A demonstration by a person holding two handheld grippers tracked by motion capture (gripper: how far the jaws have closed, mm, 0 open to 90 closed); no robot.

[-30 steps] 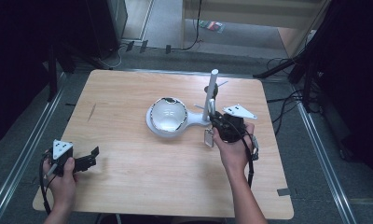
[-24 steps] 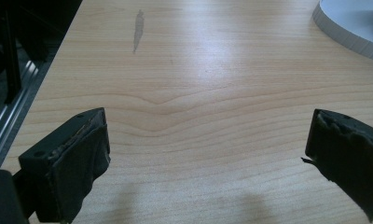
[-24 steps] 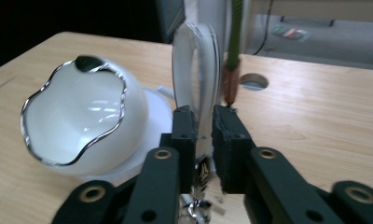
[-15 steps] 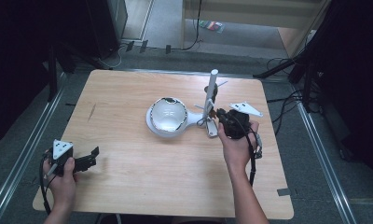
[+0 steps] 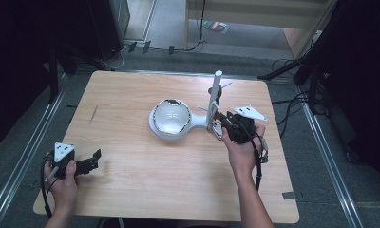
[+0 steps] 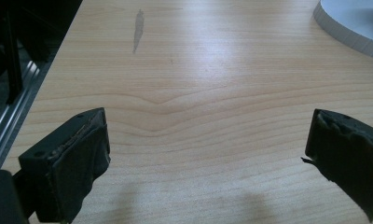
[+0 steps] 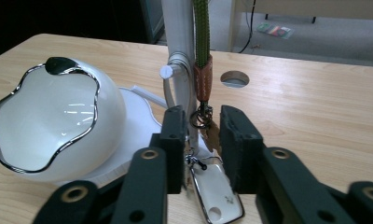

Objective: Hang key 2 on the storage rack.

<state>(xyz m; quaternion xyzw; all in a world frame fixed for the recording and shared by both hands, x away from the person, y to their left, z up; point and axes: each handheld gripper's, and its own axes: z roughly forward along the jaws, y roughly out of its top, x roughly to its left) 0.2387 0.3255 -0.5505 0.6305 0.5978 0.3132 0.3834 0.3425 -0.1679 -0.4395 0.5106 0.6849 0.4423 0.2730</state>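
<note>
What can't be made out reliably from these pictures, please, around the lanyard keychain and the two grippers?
- Keychain: right gripper view, its lower end is cut off by the bottom edge; the jaws hide whether the pads touch it.
- Lanyard: right gripper view, the top edge cuts off where it hangs from.
- Right gripper: high view, too small to judge the jaw gap.
- White stand: left gripper view, cut off by the corner.
</note>
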